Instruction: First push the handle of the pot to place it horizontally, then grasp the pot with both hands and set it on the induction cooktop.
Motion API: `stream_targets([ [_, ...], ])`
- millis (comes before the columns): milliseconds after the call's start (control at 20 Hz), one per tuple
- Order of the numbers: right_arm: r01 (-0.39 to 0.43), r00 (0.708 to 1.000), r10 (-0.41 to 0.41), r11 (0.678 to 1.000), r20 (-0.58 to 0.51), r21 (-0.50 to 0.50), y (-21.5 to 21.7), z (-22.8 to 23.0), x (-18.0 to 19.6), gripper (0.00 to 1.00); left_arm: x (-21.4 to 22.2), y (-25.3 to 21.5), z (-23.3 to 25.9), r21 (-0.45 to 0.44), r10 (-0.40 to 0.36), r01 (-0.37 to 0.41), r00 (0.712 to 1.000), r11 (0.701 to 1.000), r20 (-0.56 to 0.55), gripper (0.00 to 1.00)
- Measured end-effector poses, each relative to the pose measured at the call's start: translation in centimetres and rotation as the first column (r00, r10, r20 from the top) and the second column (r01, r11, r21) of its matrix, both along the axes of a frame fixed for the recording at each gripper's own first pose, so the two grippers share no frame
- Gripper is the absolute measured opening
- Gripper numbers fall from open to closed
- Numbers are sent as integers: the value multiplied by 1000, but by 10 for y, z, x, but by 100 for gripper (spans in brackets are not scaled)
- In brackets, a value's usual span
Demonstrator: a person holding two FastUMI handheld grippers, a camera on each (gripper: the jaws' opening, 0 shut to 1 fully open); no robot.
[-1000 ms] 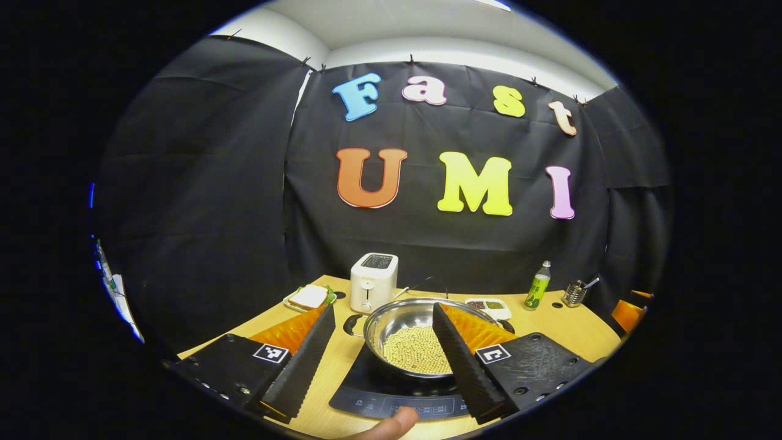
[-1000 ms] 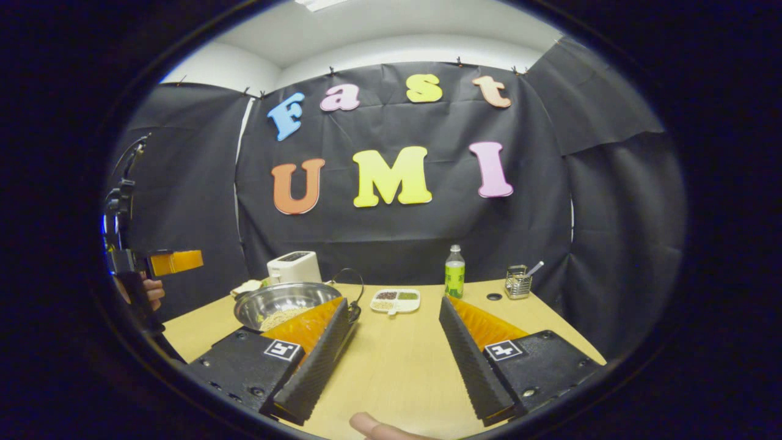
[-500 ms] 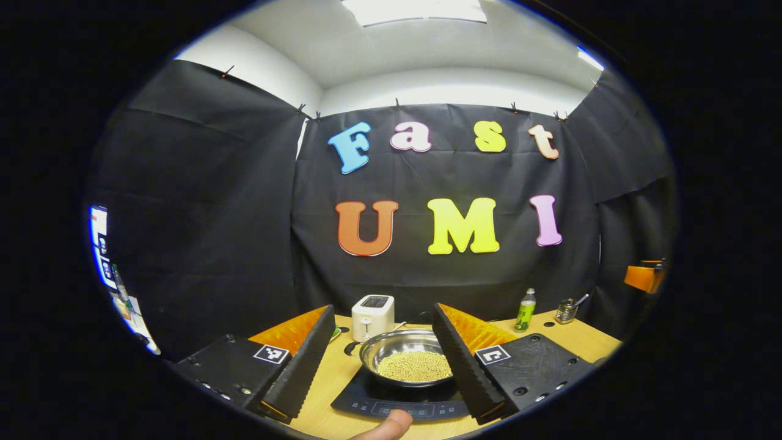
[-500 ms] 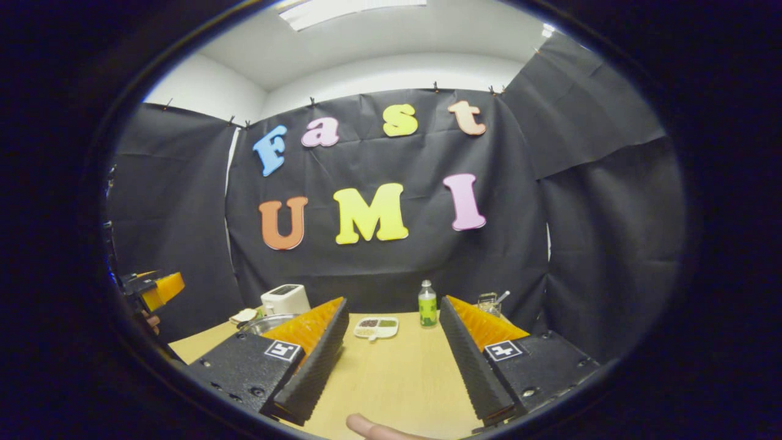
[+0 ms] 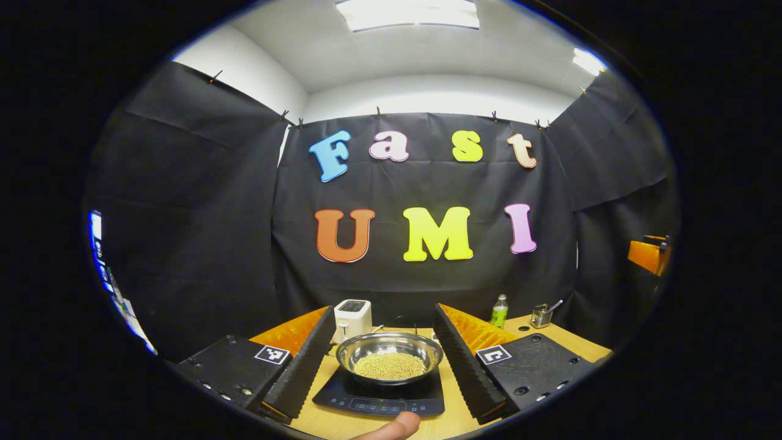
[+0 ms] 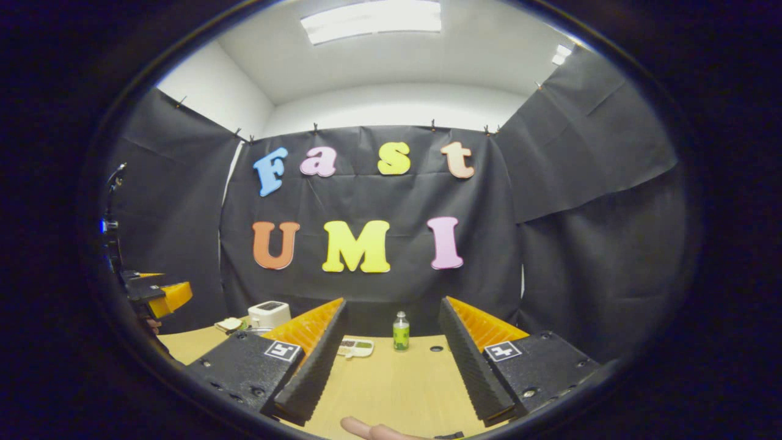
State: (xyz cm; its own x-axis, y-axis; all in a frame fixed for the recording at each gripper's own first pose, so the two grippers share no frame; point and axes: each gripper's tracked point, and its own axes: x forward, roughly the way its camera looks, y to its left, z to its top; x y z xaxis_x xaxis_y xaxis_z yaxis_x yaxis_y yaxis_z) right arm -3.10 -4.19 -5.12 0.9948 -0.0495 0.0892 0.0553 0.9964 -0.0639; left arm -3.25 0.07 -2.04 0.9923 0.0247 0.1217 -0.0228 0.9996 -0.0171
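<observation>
Now the pot [image 5: 390, 359], a steel bowl-shaped pan holding pale round grains [image 5: 391, 365], sits squarely on the induction cooktop [image 5: 379, 400], which lies flat on the wooden surface [image 5: 553, 335]. In the left gripper view the left gripper [image 5: 382, 366] hangs above and short of the pot, its jaws wide apart and gripping nothing, with pot and cooktop framed in the gap between them. A thin dark handle loop rises behind the pot's rim at 12 o'clock. From the pot, a white toaster [image 5: 352, 317] stands at 11 o'clock, and a green bottle [image 5: 500, 311] and a small wire holder [image 5: 541, 315] stand at 2 o'clock near the back edge. A fingertip [image 5: 397, 424] shows at the bottom of that view.

In the right gripper view the right gripper [image 6: 391, 360] is raised over bare surface, jaws wide and holding nothing. Between its fingers, at 12 o'clock, stand the bottle and a divided white dish [image 6: 355, 348].
</observation>
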Motion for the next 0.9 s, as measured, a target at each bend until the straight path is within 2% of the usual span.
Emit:
stream_targets([
  [150, 28, 1000, -28, 1000, -2, -6, -5, -3, -2, 94, -3, -11, -2, 18, -44, 45, 999, 999, -10, 95],
  [400, 76, 997, -76, 997, -30, -17, -18, -16, 2, 94, -5, -20, -5, 75, -52, 52, 999, 996, -9, 95],
  [500, 63, 997, -63, 998, -39, -19, -12, -20, 3, 95, -4, -24, -12, 89, -63, 65, 998, 994, -25, 95],
  [900, -13, 999, 11, 999, -43, -32, 8, -26, 6, 94, -4, -16, -12, 86, -36, 38, 999, 996, -28, 96],
])
